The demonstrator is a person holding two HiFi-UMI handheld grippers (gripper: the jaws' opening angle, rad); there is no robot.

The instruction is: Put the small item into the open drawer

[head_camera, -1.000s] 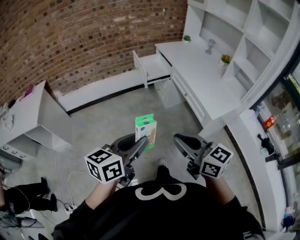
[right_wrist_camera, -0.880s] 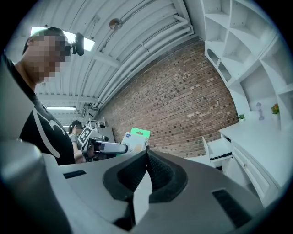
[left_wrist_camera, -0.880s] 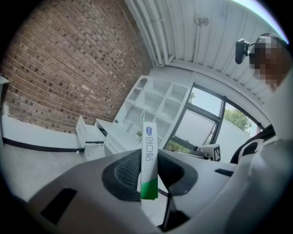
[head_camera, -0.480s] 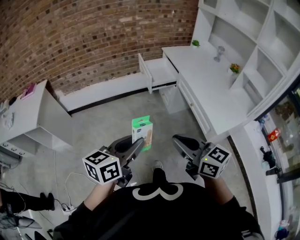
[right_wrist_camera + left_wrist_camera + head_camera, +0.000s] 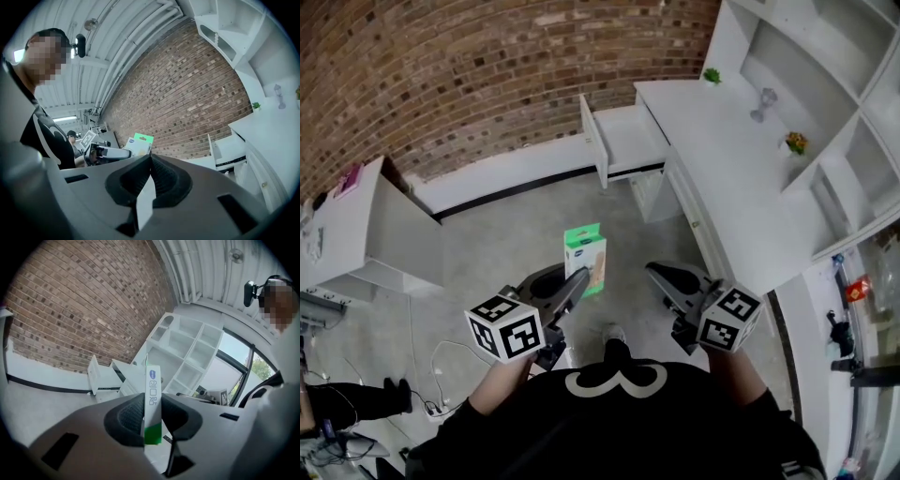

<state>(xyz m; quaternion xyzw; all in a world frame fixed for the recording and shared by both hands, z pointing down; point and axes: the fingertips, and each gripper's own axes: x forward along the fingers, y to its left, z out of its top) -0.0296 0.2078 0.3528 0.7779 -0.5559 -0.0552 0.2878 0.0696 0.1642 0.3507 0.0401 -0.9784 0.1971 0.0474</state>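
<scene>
Closest in is the person's black shirt (image 5: 619,422) with a white curled mark on the chest. Both forearms reach forward at waist level, so the two grippers sit side by side and apart, pointing ahead and slightly down. Each gripper carries one cube printed with black-and-white squares, the left cube (image 5: 506,328) and the right cube (image 5: 729,317), two in all. The left gripper (image 5: 578,279) is clamped on the one small box (image 5: 586,258). Its ribbed pads (image 5: 130,416) press the narrow sides, and the box stands upright with its green end sticking up beyond the tips. The box is white and green with a blue oval logo and a line of print along its edge, too small to read. The right gripper (image 5: 661,274) has its jaws brought together with the tips meeting and nothing between them. One shoe (image 5: 616,335) shows on the grey floor (image 5: 506,244) below the grippers, with a loose cable (image 5: 441,361) to the left. Farther ahead, well apart from the box, the single open drawer (image 5: 628,141) juts from a white desk (image 5: 722,187). On the desk are two little potted plants, one (image 5: 712,75) at the far corner and one (image 5: 795,143) by the shelves (image 5: 825,66), plus one stemmed glass (image 5: 766,97). A brick wall (image 5: 469,75) closes off the back.
</scene>
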